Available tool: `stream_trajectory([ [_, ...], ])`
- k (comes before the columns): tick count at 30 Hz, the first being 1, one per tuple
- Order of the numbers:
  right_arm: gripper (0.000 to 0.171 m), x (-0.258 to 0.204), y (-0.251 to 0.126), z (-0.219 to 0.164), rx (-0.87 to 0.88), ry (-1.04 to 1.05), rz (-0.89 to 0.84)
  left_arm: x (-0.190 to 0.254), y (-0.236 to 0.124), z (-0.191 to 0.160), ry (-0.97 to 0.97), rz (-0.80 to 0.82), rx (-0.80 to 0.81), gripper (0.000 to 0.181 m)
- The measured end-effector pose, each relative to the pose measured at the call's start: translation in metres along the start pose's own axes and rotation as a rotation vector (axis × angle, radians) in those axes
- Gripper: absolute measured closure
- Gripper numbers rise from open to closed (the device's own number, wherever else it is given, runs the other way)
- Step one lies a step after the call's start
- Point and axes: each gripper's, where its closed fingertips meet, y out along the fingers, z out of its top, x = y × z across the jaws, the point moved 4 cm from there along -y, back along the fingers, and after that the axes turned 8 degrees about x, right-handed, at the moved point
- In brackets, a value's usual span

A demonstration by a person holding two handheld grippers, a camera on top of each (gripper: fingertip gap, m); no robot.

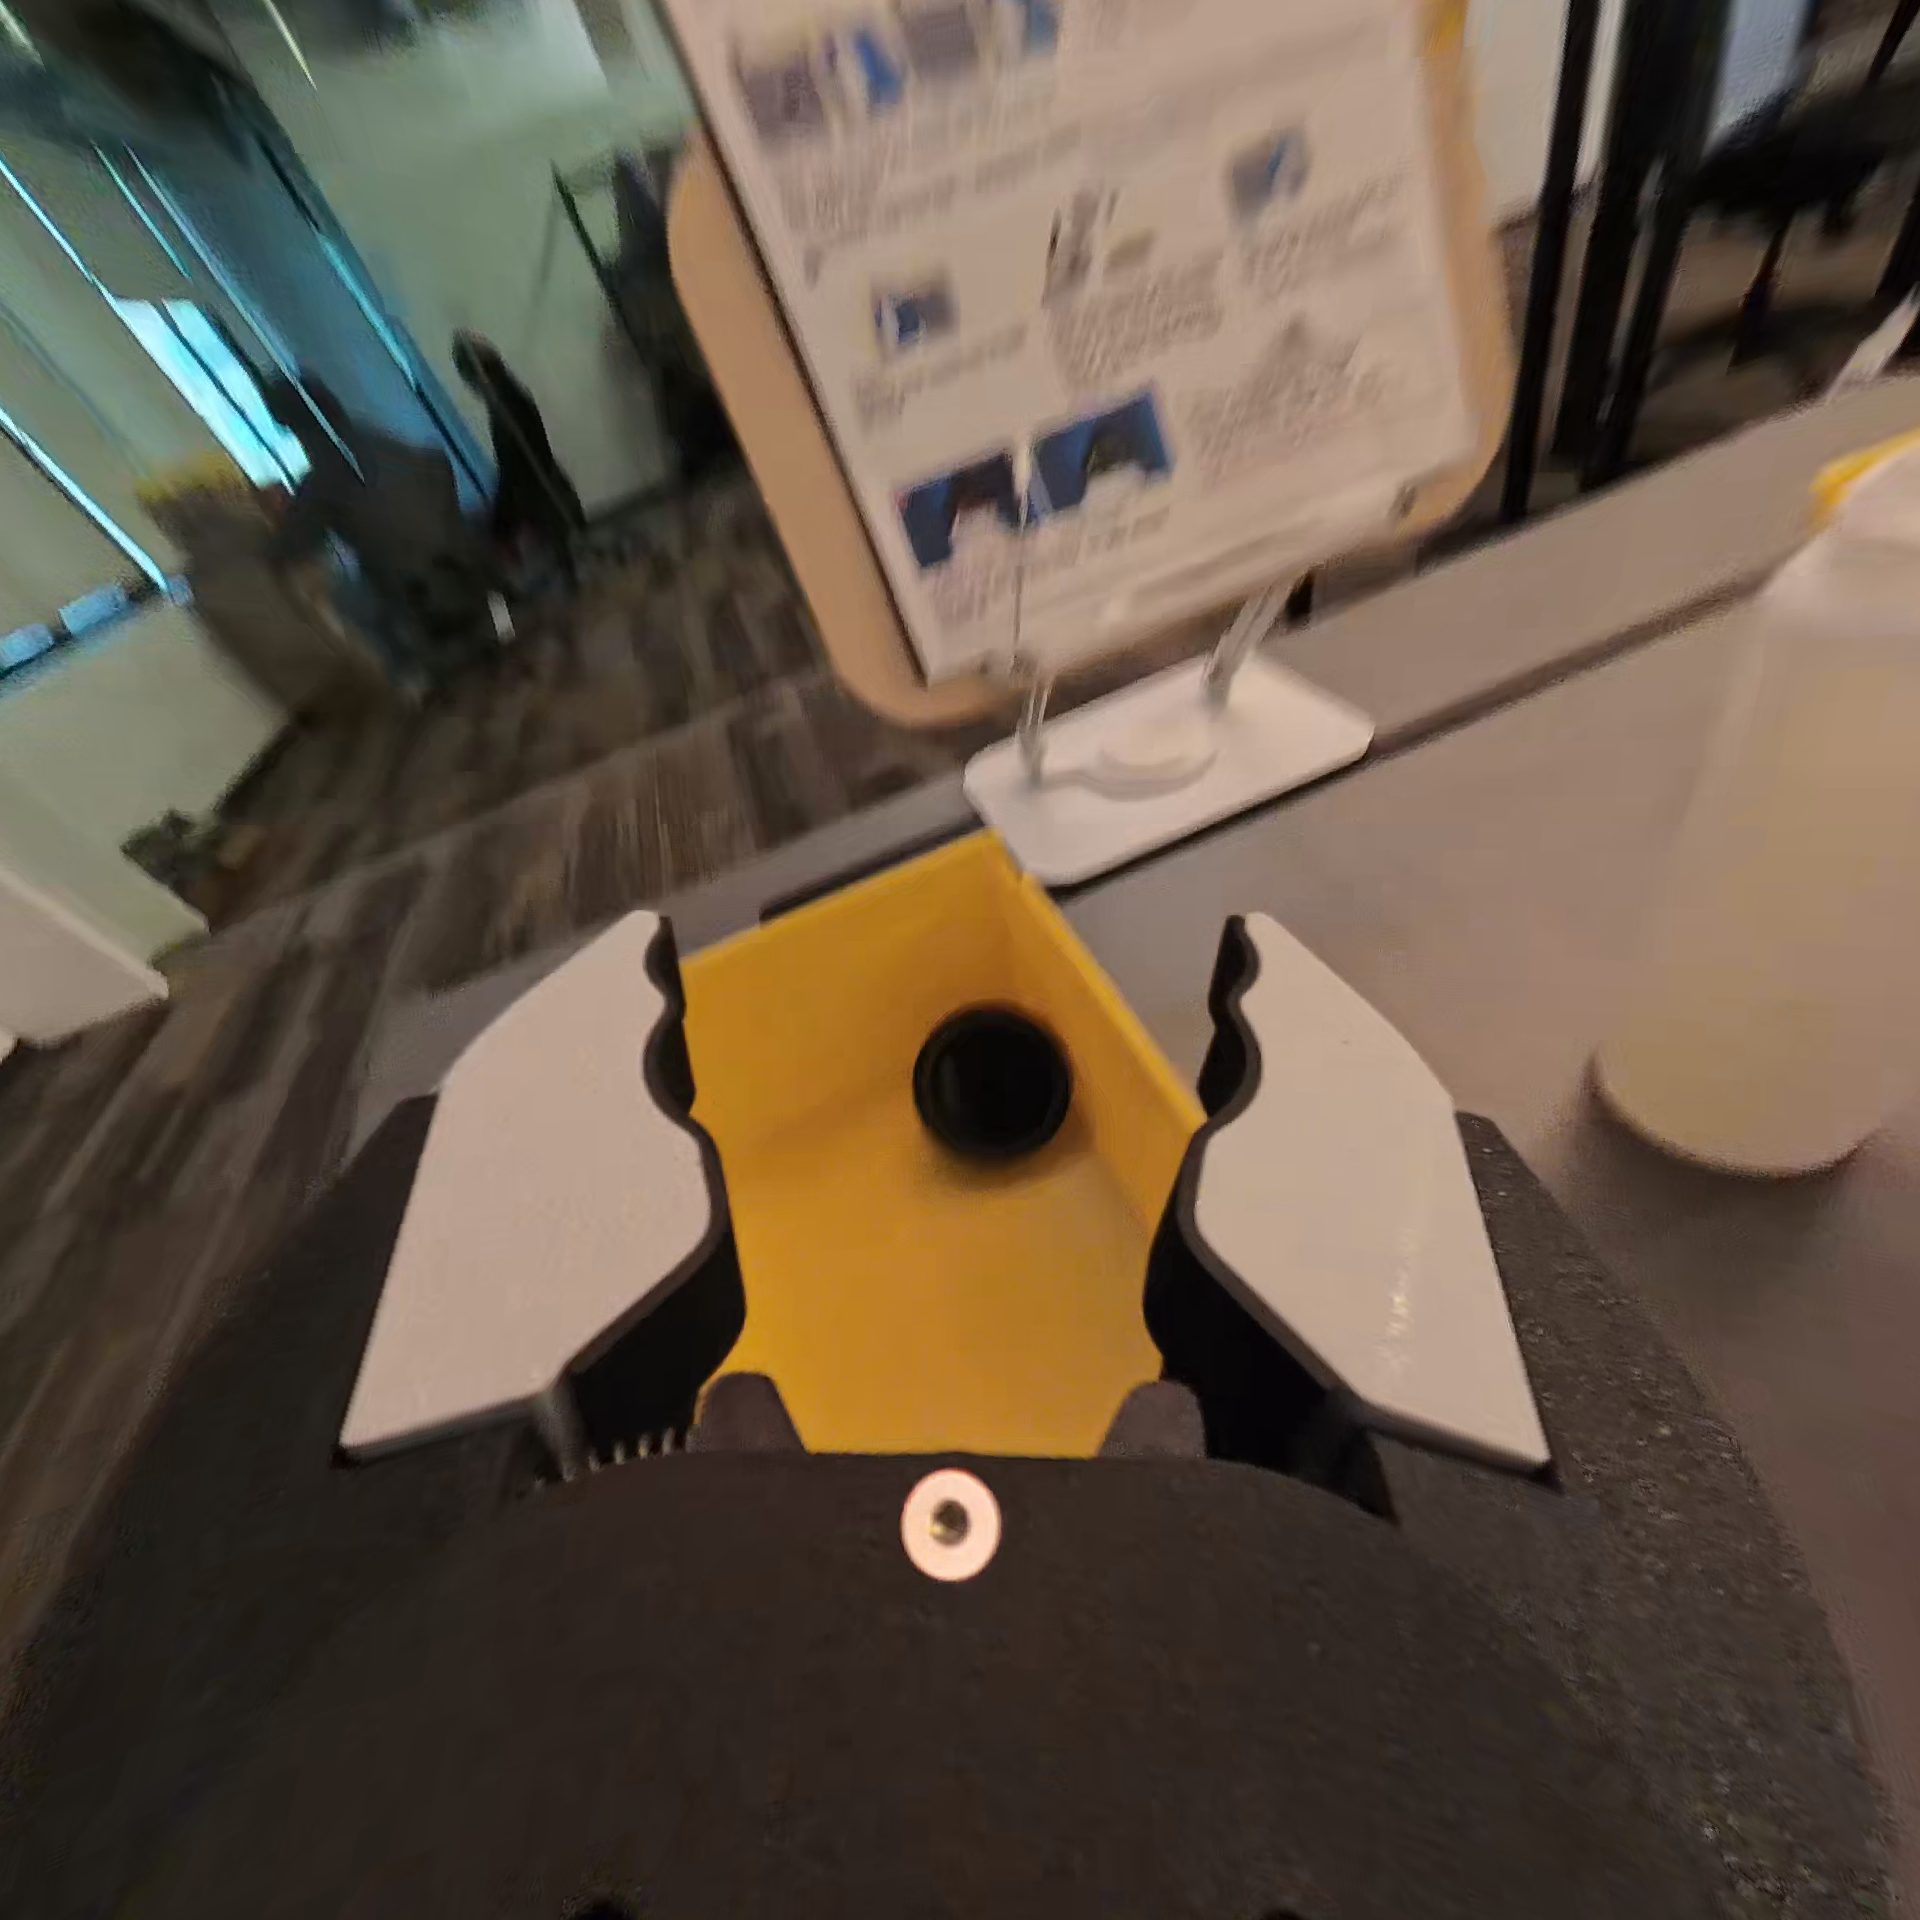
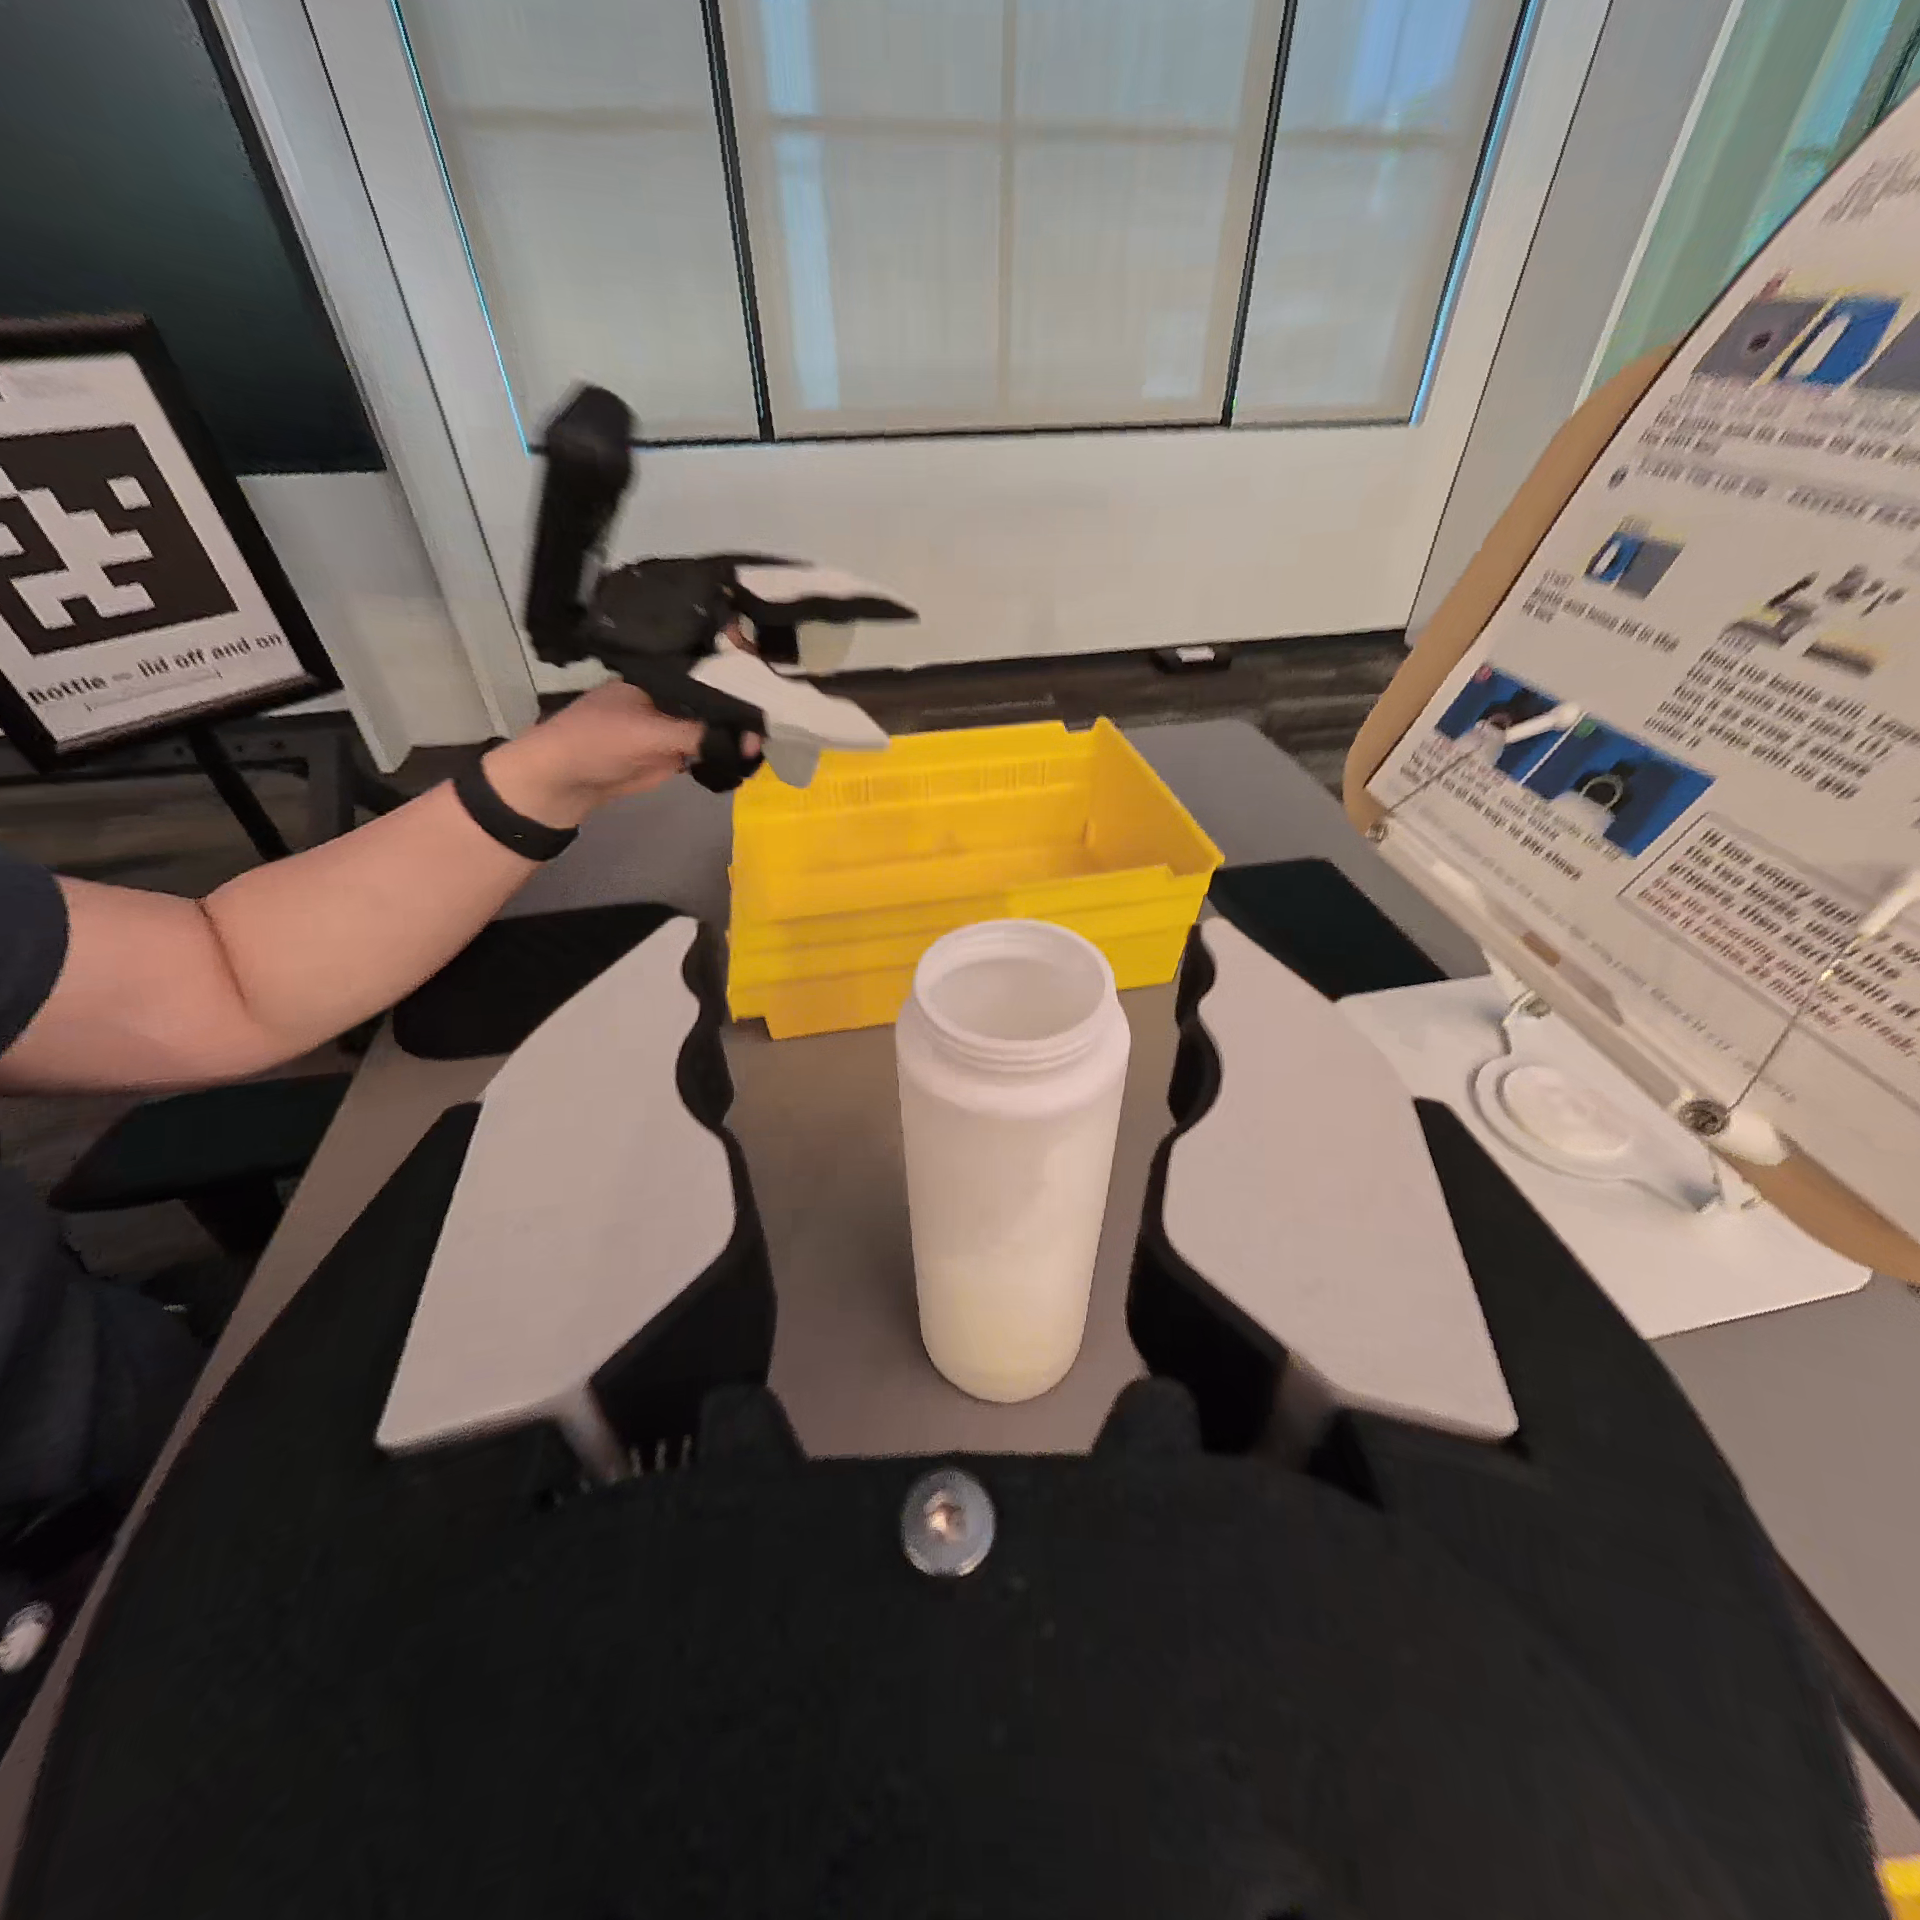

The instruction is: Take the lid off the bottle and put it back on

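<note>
The white bottle stands upright on the grey counter, its threaded mouth bare and uncovered, with nothing printed on its side. It sits between the spread fingers of the right tool, which touch nothing; that tool is open. In the left wrist view the bottle is cut off by the right edge and blurred.

The black lid lies inside the yellow bin, near its far corner, open side up as far as the blur allows. The left tool hovers above the bin with its jaws apart and empty. From the right wrist view this left tool is smeared by motion, held by a hand with a black wristband, above the bin's far left corner; the lid cannot be seen there.

Right of the bottle, a printed instruction sheet on a white stand bears small photos and text, partly cut off. At far left a framed sign carries a black-and-white marker and a caption.
</note>
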Motion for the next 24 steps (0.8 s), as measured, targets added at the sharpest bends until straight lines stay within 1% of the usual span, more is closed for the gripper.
stream_trajectory([
  [1,0.087,-0.003,-0.004,0.006,0.016,-0.009,-0.002,-0.006,0.007,-0.014,0.004,-0.028,-0.08,0.084],
  [2,0.087,-0.005,-0.008,0.012,0.029,-0.021,-0.004,-0.009,0.015,-0.029,0.02,-0.065,-0.146,0.088],
  [5,0.087,-0.013,-0.016,0.023,0.052,-0.052,-0.009,-0.011,0.041,-0.073,0.103,-0.14,-0.282,0.09],
  [7,0.086,-0.018,-0.018,0.027,0.051,-0.068,-0.006,-0.007,0.055,-0.103,0.147,-0.192,-0.39,0.087],
  [9,0.086,-0.021,-0.019,0.028,0.043,-0.083,-0.006,-0.004,0.066,-0.124,0.17,-0.234,-0.476,0.086],
  [12,0.086,-0.019,-0.02,0.027,0.033,-0.084,-0.018,-0.001,0.082,-0.14,0.188,-0.283,-0.517,0.087],
  [15,0.086,-0.015,-0.021,0.024,0.024,-0.062,-0.021,0.001,0.095,-0.148,0.208,-0.329,-0.547,0.087],
  [18,0.086,-0.013,-0.021,0.023,0.023,-0.054,-0.021,0.001,0.106,-0.154,0.268,-0.341,-0.587,0.09],
  [21,0.085,-0.011,-0.021,0.022,0.013,-0.062,-0.027,0.004,0.115,-0.157,0.291,-0.351,-0.617,0.092],
  [24,0.086,-0.01,-0.022,0.022,0.009,-0.066,-0.032,0.004,0.121,-0.16,0.296,-0.348,-0.637,0.098],
])
